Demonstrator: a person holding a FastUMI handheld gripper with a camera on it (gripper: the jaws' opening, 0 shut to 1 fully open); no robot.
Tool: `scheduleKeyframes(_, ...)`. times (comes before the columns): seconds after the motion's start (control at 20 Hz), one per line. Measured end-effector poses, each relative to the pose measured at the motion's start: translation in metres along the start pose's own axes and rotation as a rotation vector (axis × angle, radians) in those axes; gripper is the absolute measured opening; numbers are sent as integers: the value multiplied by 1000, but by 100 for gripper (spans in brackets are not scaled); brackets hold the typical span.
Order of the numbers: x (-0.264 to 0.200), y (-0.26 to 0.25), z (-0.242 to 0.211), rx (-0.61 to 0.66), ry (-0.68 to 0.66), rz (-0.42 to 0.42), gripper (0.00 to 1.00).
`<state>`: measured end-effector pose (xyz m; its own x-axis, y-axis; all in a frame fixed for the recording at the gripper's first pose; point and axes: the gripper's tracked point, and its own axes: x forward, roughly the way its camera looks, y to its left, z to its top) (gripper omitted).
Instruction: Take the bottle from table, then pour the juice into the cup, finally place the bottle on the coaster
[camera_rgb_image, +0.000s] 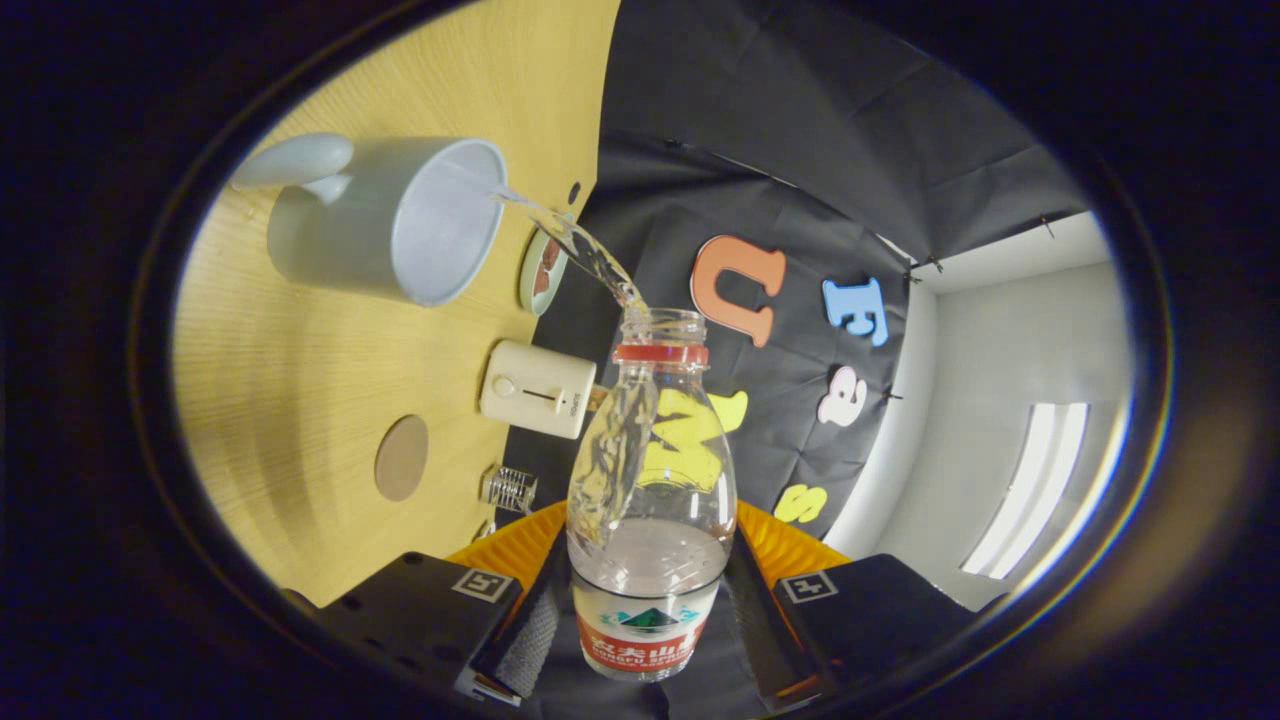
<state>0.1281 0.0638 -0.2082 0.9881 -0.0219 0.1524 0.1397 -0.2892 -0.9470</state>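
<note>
My gripper (645, 625) is shut on a clear plastic bottle (650, 490) with a red neck ring and a labelled base. The view is rolled, so the wooden table (300, 380) stands on edge beside the bottle. The bottle is tipped and a stream of clear liquid (580, 250) arcs from its open mouth into a pale grey cup (400, 225) with a handle. Beyond the fingers and apart from the cup, a round brown coaster (402, 457) lies flat on the table.
A cream box-shaped device (538, 388) with a dial sits at the table's edge. A small round dish (543, 270) lies near the cup, and a small clear ridged glass (512, 488) stands near the coaster.
</note>
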Motion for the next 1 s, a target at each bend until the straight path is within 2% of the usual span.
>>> scheduleKeyframes(1.0,4,-1,-5,-30,2,-32,82)
